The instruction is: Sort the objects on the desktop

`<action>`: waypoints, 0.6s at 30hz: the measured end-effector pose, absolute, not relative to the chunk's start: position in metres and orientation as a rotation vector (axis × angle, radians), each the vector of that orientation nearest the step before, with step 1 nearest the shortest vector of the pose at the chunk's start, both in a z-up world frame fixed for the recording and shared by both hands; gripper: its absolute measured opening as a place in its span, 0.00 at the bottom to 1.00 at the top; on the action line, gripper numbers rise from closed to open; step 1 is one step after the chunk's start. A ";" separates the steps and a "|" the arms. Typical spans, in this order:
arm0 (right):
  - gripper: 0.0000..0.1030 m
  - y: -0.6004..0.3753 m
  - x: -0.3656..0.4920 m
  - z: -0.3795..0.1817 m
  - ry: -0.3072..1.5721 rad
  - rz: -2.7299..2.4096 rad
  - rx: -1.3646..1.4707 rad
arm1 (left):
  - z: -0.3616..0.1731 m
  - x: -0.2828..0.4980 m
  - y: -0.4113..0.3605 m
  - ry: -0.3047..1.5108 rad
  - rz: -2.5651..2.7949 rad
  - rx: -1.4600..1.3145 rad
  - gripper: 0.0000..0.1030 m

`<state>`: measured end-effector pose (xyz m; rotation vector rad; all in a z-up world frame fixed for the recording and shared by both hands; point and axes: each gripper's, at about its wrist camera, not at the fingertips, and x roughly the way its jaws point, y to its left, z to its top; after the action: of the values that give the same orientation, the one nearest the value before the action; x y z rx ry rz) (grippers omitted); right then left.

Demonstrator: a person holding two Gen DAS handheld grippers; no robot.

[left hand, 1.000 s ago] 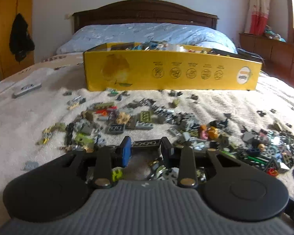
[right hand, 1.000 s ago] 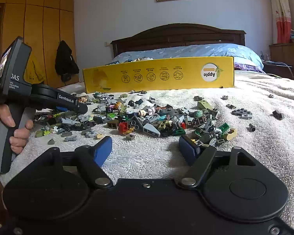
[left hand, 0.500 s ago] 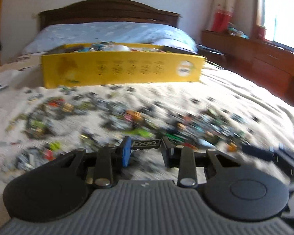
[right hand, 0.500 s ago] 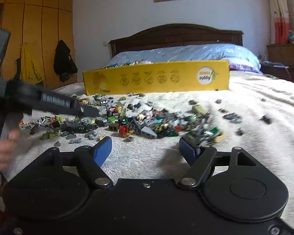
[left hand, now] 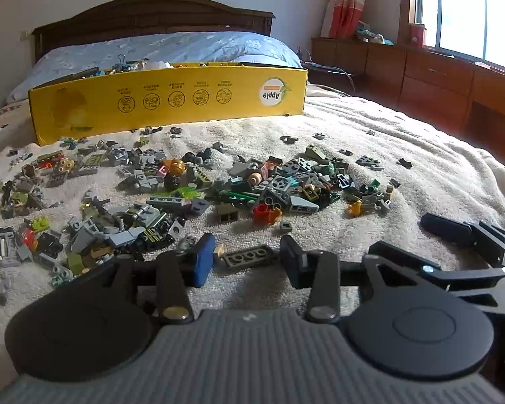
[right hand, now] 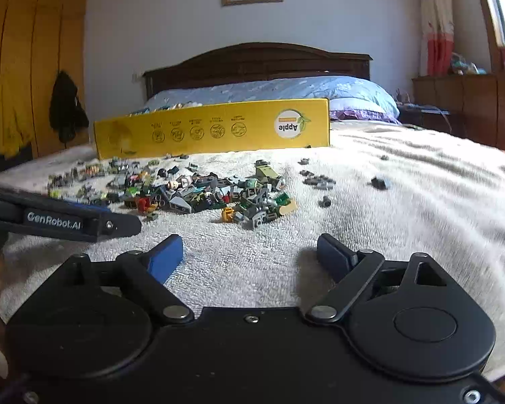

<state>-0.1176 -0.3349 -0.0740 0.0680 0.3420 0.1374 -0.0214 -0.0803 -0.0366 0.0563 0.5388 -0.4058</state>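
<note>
My left gripper (left hand: 247,257) is shut on a dark grey flat brick (left hand: 249,256) with round holes, held a little above the white blanket (left hand: 404,155). Many small toy bricks (left hand: 219,185) lie scattered across the blanket beyond it. A long yellow cardboard box (left hand: 171,97) stands behind the pile, with small items inside. My right gripper (right hand: 249,256) is open and empty, low over bare blanket in front of the right end of the pile (right hand: 198,192). The left gripper's body (right hand: 60,220) shows at the left of the right wrist view. The right gripper's fingers (left hand: 454,232) show at the right of the left wrist view.
A blue pillow (left hand: 171,50) and a dark wooden headboard (right hand: 256,60) lie behind the box. A wooden dresser (left hand: 421,77) runs along the right wall under a window. Yellow wardrobe doors (right hand: 27,50) stand at the left. A few single bricks (right hand: 378,182) lie apart on the right.
My left gripper has swung right with the grey brick still in it, from the left part of the pile toward the right gripper. The right gripper stayed open and shifted slightly.
</note>
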 end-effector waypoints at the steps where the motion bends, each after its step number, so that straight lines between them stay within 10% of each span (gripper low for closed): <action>1: 0.87 -0.336 -0.118 -0.076 0.336 0.138 0.088 | -0.037 -0.021 -0.081 0.537 -0.408 0.063 0.57; 18: 0.99 -0.334 -0.124 -0.079 0.304 0.142 0.109 | -0.041 -0.009 -0.084 0.601 -0.493 0.005 0.92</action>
<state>-0.1238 -0.3344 -0.0786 0.1089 0.3045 0.1422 -0.0090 -0.0841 -0.0408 0.0046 0.6008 -0.4934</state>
